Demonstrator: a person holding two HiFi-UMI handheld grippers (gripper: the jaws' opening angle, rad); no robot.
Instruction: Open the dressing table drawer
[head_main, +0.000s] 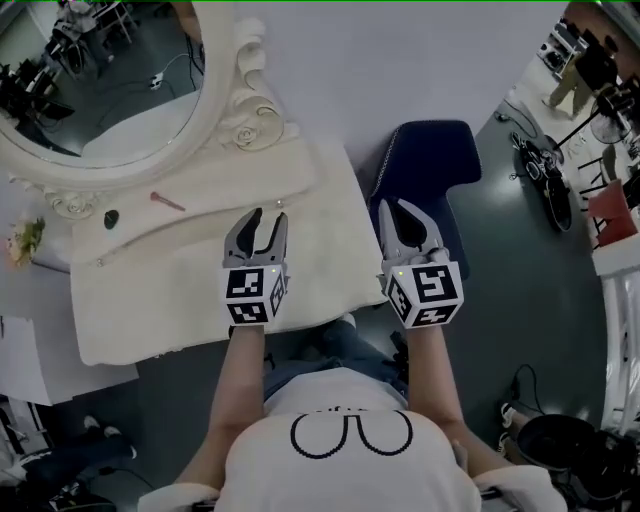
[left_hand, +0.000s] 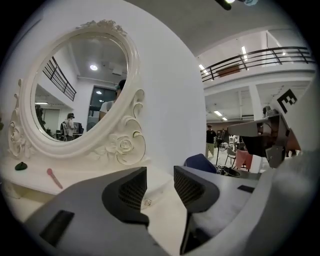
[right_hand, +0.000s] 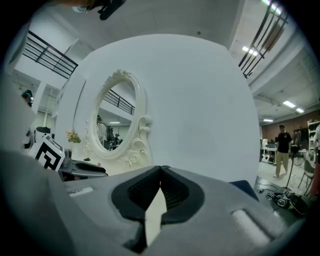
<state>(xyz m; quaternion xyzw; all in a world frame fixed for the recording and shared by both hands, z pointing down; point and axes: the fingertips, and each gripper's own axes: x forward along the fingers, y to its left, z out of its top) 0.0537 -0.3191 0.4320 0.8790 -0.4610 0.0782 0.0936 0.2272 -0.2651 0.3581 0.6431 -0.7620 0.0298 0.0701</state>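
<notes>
The cream dressing table (head_main: 200, 300) stands in front of me, with an oval carved mirror (head_main: 100, 80) at its back left. My left gripper (head_main: 268, 215) hovers over the right part of the tabletop, open, with nothing between its pads. In the left gripper view (left_hand: 160, 185) a small metal knob (left_hand: 148, 202) shows on the cream surface beyond the jaws, apart from them. My right gripper (head_main: 395, 208) is shut and empty, past the table's right edge and above a navy stool (head_main: 430, 160). In the right gripper view (right_hand: 160, 172) its tips meet.
A pink stick (head_main: 167, 201) and a small dark green thing (head_main: 111, 218) lie on the shelf below the mirror. Flowers (head_main: 25, 240) sit at the far left. Papers (head_main: 25, 350) lie left of the table. Cables and equipment (head_main: 545, 170) clutter the floor at right.
</notes>
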